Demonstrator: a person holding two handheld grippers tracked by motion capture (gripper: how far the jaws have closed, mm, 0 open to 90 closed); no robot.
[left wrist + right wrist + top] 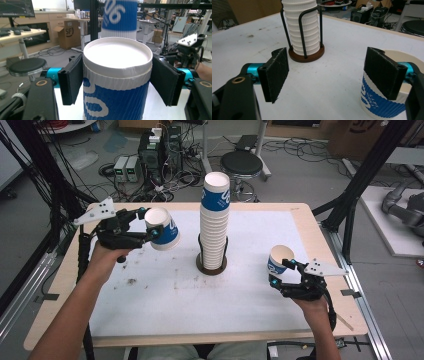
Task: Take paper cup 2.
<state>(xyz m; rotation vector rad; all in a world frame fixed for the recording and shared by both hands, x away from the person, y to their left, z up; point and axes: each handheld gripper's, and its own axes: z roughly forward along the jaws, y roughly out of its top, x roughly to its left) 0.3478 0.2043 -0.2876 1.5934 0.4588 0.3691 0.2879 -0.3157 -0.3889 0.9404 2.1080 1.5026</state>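
My left gripper [150, 223] [117, 77] is shut on a blue-and-white paper cup [163, 228] [117, 82], held off the table left of the stack, mouth tilted toward me. A tall stack of the same cups [215, 220] [303, 27] stands in a black wire holder with a round brown base [211, 267] [306, 55] at the table's middle. My right gripper [281, 272] [327, 67] is open near the right edge, with nothing between its pads. A second cup [280, 259] [384, 105] stands upright on the table just outside its right jaw.
A white mat [175, 295] covers the wooden table [306, 217], with dirt marks left of centre. Behind the table are a black stool [241, 164], electronics boxes with cables [150, 155], and black frame posts [365, 175]. My right gripper [190, 47] shows beyond the held cup.
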